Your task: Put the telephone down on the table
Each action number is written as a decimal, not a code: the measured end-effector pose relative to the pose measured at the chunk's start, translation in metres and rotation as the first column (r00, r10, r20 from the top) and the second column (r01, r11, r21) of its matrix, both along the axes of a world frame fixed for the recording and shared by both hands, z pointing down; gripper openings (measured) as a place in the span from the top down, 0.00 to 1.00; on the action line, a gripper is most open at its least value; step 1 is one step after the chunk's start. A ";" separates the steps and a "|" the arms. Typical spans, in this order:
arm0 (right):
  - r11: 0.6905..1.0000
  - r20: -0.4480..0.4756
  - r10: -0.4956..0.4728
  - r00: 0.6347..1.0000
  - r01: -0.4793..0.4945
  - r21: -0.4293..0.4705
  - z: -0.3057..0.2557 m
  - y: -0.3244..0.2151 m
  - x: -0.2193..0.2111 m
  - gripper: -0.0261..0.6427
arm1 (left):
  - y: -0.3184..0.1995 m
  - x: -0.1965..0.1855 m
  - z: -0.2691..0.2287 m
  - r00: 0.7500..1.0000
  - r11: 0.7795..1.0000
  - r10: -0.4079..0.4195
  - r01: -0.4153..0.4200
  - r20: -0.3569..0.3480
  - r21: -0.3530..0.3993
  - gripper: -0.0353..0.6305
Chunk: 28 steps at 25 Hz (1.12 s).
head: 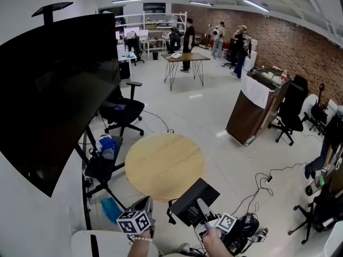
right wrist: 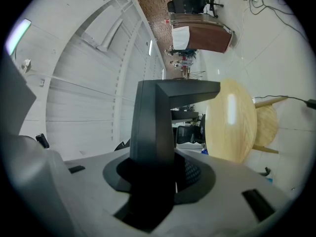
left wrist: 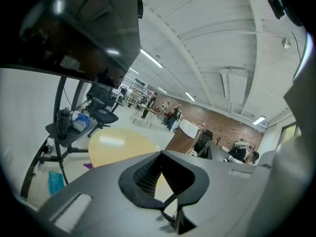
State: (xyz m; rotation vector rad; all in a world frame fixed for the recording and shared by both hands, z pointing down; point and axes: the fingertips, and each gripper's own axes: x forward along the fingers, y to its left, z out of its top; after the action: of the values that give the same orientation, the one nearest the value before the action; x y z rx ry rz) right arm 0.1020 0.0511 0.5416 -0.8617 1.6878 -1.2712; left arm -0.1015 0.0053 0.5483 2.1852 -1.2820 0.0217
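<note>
The telephone is a black, boxy unit held in the air just in front of the near edge of the round wooden table. My right gripper is shut on it from below. In the right gripper view the telephone rises dark from between the jaws, with the table beyond it on the right. My left gripper hovers at the bottom left, beside the telephone but apart from it. Its jaws are shut with nothing in them, and the table lies ahead of them.
A large black screen on a stand fills the left side, with a low shelf of a bottle and blue items beneath it. An office chair stands behind the table. A wooden lectern and floor cables are on the right.
</note>
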 end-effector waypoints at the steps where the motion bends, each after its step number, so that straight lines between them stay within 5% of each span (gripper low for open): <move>1: 1.000 0.001 0.002 1.000 -0.002 -0.002 0.001 0.000 0.002 0.70 | 0.000 0.001 0.001 1.000 1.000 -0.001 0.001 0.001 -0.001 0.97; 28: 1.000 0.025 0.004 1.000 -0.003 -0.012 0.020 0.002 0.077 0.70 | 0.006 0.077 0.011 0.999 1.000 0.003 -0.002 0.041 -0.019 0.97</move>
State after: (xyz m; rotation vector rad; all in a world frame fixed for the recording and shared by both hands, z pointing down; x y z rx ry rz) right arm 0.1792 0.0531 0.5612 -0.8522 1.6599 -1.2859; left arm -0.0250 0.0111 0.5594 2.1809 -1.2966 0.0790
